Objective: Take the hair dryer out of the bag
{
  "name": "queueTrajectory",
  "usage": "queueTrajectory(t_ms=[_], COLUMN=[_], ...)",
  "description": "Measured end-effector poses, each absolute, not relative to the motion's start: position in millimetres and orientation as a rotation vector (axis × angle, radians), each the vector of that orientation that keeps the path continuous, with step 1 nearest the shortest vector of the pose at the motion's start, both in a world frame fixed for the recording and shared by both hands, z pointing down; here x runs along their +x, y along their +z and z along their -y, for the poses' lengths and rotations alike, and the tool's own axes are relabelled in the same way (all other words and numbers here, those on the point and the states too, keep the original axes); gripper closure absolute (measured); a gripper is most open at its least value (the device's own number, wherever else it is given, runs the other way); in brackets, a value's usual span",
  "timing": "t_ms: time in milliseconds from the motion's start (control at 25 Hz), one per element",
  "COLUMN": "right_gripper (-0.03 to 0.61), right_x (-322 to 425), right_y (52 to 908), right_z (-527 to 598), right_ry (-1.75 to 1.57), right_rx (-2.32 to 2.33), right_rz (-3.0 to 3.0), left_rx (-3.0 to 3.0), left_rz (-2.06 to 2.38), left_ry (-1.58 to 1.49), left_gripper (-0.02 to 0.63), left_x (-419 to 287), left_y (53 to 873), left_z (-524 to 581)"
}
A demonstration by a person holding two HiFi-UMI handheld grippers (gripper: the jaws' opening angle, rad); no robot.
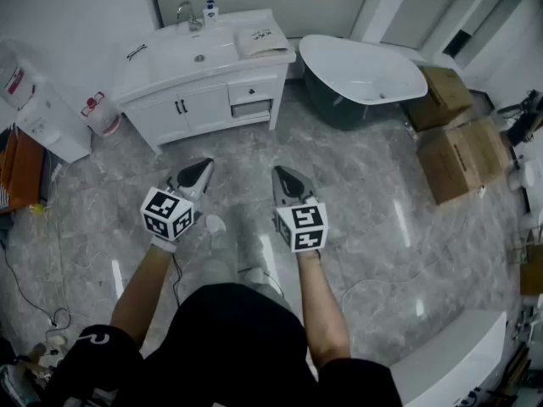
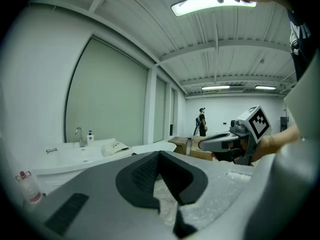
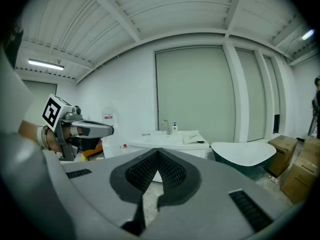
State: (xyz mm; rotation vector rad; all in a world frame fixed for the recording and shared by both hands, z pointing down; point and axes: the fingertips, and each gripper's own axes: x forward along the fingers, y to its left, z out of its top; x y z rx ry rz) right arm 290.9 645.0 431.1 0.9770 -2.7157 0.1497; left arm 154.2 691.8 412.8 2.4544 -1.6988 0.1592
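Both forearms reach forward, the grey left gripper (image 1: 200, 172) and right gripper (image 1: 284, 179) tipped slightly down, jaws pressed together on nothing. Far ahead on the white vanity counter (image 1: 161, 62) lies a soft cream pouch (image 1: 261, 39), probably the bag. The hair dryer is unseen, presumably inside. It is likely rigid, smooth and moderately heavy, so grip its handle.

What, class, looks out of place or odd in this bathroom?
Two cardboard boxes sit on the floor to the right of the bathtub, unusual for a bathroom. Nothing looks spilled or damaged.
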Motion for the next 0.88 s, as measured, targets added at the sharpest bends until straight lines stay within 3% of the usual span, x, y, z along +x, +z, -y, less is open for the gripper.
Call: queueTrajectory(t_ms=[360, 880], right_gripper=[0.584, 0.584], right_x=[257, 150], right_y=[445, 437], right_z=[-571, -401], right_ry=[0.182, 0.166], right_rx=[1.018, 1.08], right_rz=[2.701, 2.646], left_rx=[2.444, 2.5], left_rz=[1.672, 1.549], left_ry=[0.143, 0.121], left_gripper=[0.617, 0.617], left_x=[110, 6], left_y=[431, 438], left_z=[-616, -442])
